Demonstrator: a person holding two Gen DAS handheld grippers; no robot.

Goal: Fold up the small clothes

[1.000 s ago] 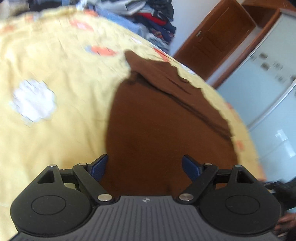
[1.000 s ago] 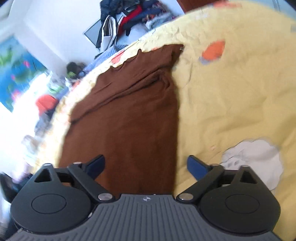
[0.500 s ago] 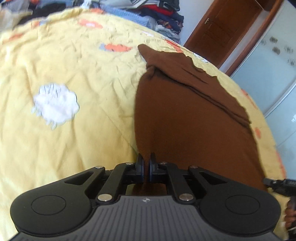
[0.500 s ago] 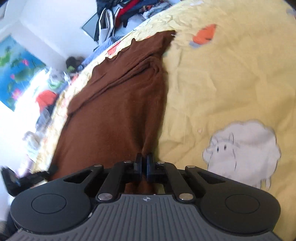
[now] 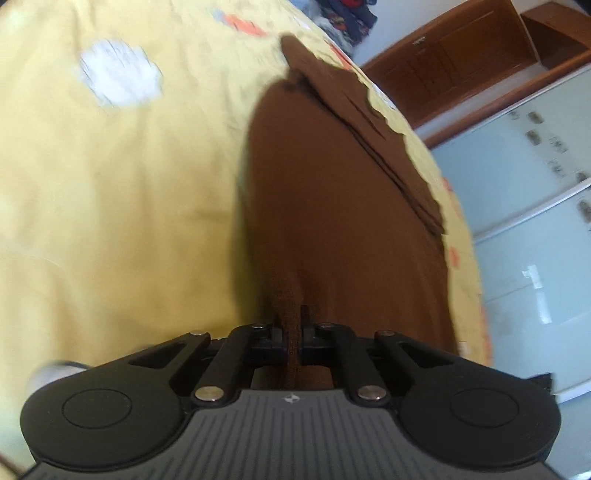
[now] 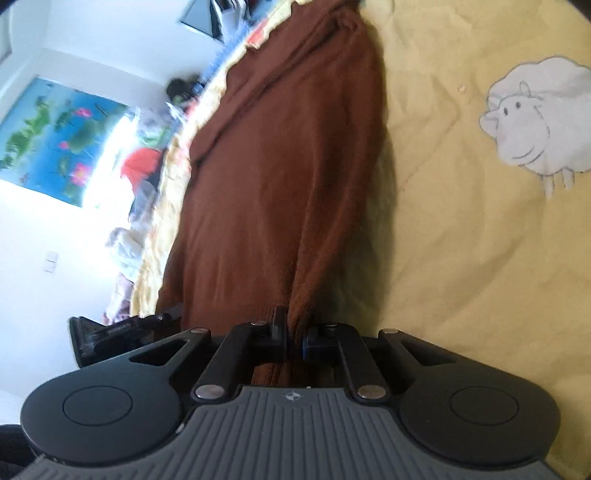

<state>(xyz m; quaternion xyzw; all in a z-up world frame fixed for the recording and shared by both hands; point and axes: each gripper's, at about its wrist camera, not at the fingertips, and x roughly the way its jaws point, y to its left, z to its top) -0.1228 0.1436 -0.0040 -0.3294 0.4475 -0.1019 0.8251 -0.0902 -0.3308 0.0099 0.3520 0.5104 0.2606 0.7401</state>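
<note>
A brown garment (image 5: 332, 203) lies lengthwise on a yellow bedspread (image 5: 110, 221). My left gripper (image 5: 293, 332) is shut on a pinched ridge of its near edge, close to the garment's left side. In the right wrist view the same brown garment (image 6: 277, 166) stretches away, and my right gripper (image 6: 293, 332) has its jaws closing tight on a bunched fold at the near edge, by the garment's right side. The fabric rises in a tented crease at each grip. The left gripper's black body (image 6: 122, 328) shows at the garment's other corner.
The bedspread (image 6: 461, 258) carries a white sheep print (image 6: 535, 122) to the right of the garment. A wooden door (image 5: 461, 66) and a pale glass wardrobe (image 5: 535, 221) stand beyond the bed. Piled clothes (image 5: 347, 18) sit at the far end, and a flower poster (image 6: 55, 140) hangs on the wall.
Both grippers went from wide open to shut on the garment's near edge. The cloth now bunches up between each pair of pads, and both views have tilted.
</note>
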